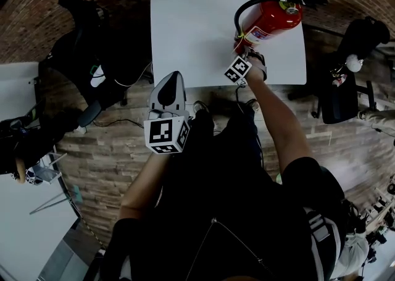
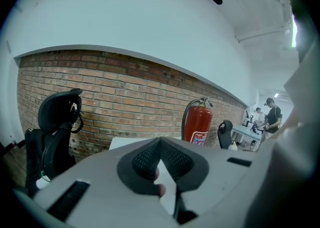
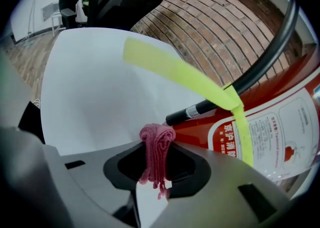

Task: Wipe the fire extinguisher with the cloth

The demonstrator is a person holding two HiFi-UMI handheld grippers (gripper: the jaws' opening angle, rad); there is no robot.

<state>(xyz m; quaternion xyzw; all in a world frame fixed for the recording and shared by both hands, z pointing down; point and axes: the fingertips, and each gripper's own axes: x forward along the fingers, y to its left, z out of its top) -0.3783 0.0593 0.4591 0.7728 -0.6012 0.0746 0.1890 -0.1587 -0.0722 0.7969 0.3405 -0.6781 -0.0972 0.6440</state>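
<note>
Pink cloth (image 3: 156,154) is pinched in the right gripper (image 3: 158,141), right at the base of the red fire extinguisher (image 3: 280,117), which stands near the white desk's (image 1: 185,26) right edge. The left gripper (image 2: 160,142), jaws pressed together and empty, hovers off the near edge.
</note>
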